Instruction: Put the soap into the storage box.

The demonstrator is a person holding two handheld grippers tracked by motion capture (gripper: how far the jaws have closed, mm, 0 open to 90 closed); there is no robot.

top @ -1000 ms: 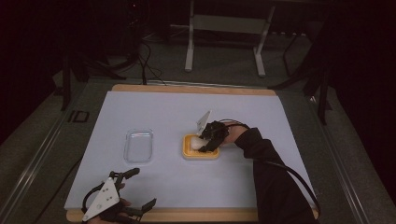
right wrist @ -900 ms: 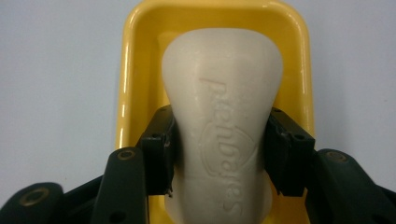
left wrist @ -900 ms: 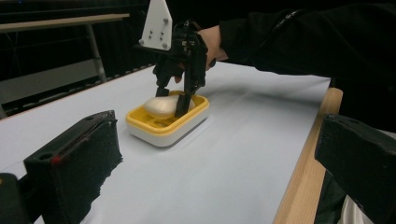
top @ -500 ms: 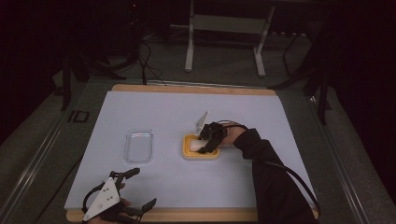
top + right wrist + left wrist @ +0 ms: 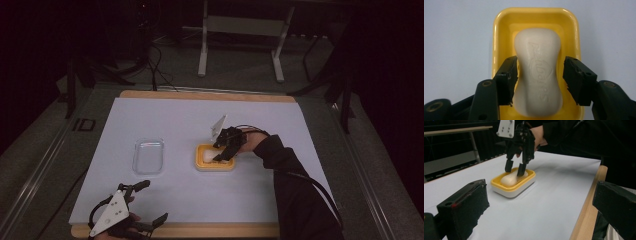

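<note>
1. Soap bar point(image 5: 537, 75): cream white, matt, waxy-smooth surface with embossed lettering.
2. Soap dish point(image 5: 499, 30): yellow plastic, glossy, on a white base.
3. Clear tray point(image 5: 148, 156): transparent glossy plastic.
4. Table cover point(image 5: 165, 120): pale, matt, smooth, paper-like sheet.
5. Table edge point(image 5: 586, 220): light wood, smooth.
6. Right gripper point(image 5: 539, 75): black matt plastic; pad faces rough-edged.
7. Left gripper point(image 5: 145, 202): black, with a matt grey plate.
</note>
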